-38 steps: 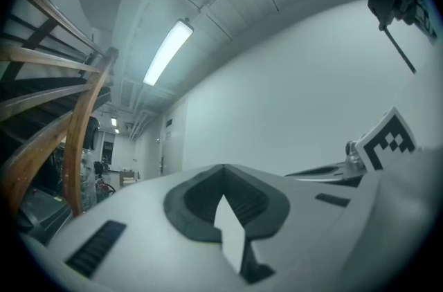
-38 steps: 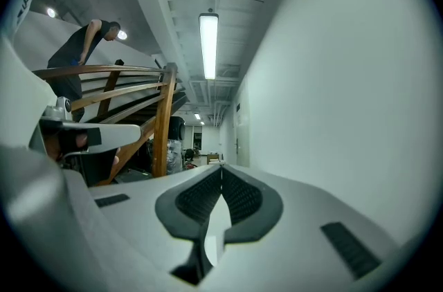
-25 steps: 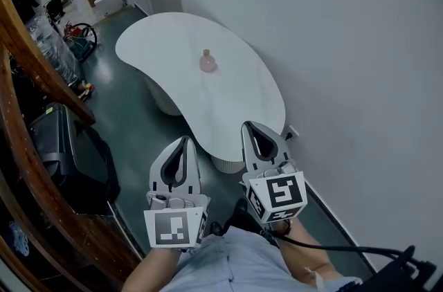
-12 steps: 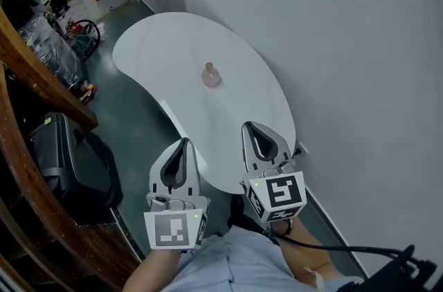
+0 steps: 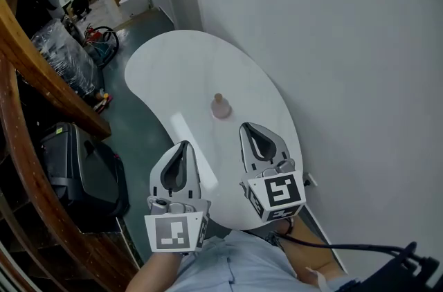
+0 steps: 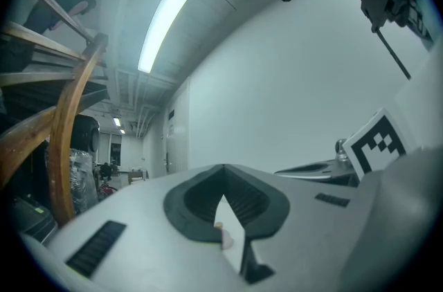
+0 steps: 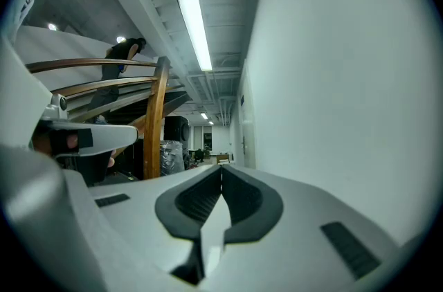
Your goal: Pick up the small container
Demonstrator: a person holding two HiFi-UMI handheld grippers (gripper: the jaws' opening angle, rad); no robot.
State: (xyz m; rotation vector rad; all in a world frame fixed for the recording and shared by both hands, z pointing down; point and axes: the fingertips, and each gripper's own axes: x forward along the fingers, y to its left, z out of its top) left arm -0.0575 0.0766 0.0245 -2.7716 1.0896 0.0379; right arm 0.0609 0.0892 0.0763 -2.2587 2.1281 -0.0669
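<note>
Not yet picked up: small container (image 5: 220, 106) at middle of table (image 5: 173, 69). Left gripper (image 5: 184, 144), right gripper (image 5: 250, 126) closed, empty, above table's near end. Approach and grasp remaining.

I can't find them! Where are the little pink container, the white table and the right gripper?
small pink container (image 5: 221, 108), head view, on its round body.
white table (image 5: 173, 69), head view, on its bare top.
right gripper (image 5: 250, 127), head view, at its closed fingertips.

White kidney-shaped table (image 5: 181, 69) stands on a dark floor (image 5: 138, 119), long side against the wall (image 5: 332, 41). On top sits a small pinkish container (image 5: 220, 106), upright, roughly mid-table.
</note>
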